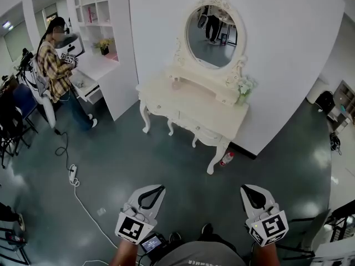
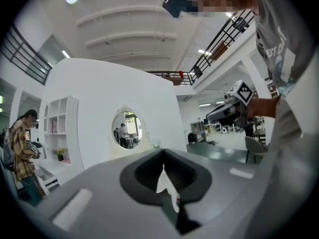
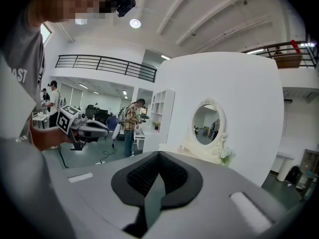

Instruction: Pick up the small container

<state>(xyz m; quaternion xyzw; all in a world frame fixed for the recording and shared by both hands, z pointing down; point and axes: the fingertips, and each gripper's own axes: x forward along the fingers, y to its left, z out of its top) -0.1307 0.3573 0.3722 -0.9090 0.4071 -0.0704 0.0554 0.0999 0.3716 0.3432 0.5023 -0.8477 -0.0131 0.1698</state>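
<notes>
Floor (image 1: pixel 166 159) before you lay open up to table (image 1: pixel 188 107); power strip (image 1: pixel 72 174) sat left, bottle (image 1: pixel 226 159) beside table leg.

Floor (image 1: pixel 138 165): dark, smooth, glossy, reflects the lights. Dressing table (image 1: pixel 188 107): cream paint, smooth satin. Mirror (image 1: pixel 213 35): glass. Left gripper (image 1: pixel 151 195), right gripper (image 1: pixel 254 195): matt grey plastic. Person's shirt (image 1: pixel 52 65): plaid cloth.

Only scraps of print can be read, all on the person's grey shirt (image 3: pixel 17 73): letters that look like "AST" in the right gripper view, and a cut-off line ending "MMER" at the head view's bottom edge.
</notes>
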